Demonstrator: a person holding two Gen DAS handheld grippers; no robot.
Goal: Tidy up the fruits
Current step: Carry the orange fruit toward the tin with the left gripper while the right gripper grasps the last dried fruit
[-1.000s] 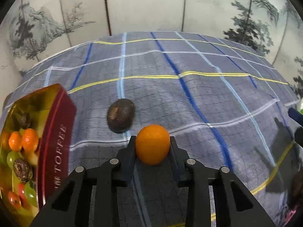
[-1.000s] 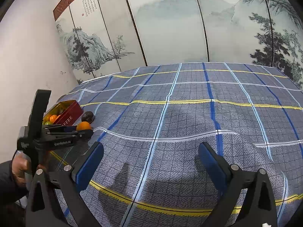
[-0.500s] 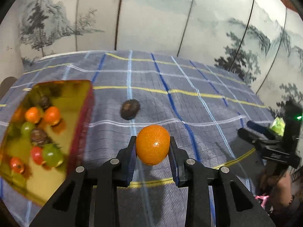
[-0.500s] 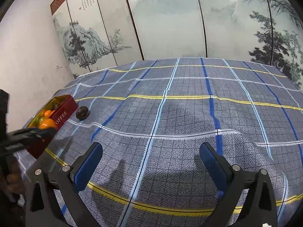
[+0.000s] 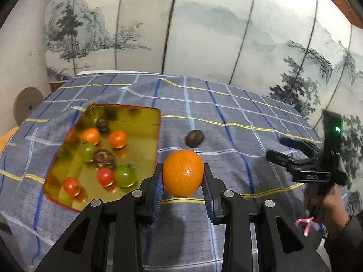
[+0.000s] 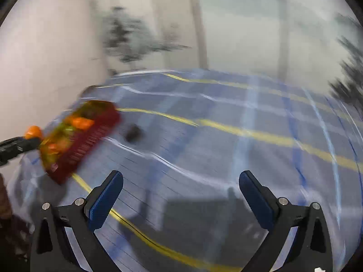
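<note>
My left gripper [image 5: 183, 185] is shut on an orange [image 5: 183, 172] and holds it above the cloth, just right of a red tin with a gold inside [image 5: 138, 122]. The tin holds several small fruits: orange, red, green and dark brown ones. A dark brown fruit [image 5: 194, 137] lies on the cloth beyond the orange. My right gripper [image 6: 181, 195] is open and empty above the cloth. The right wrist view is blurred but shows the tin [image 6: 90, 140], the dark fruit [image 6: 133, 132] and the held orange [image 6: 34, 132].
The table is covered by a blue plaid cloth [image 5: 238, 117] with yellow lines. Painted folding screens [image 5: 204, 27] stand behind it. The right gripper and the hand holding it [image 5: 317, 170] show at the right of the left wrist view.
My left gripper has lifted and drawn back with the orange, so the tin's inside now shows from above. The right gripper has swung left; its view is now blurred.
</note>
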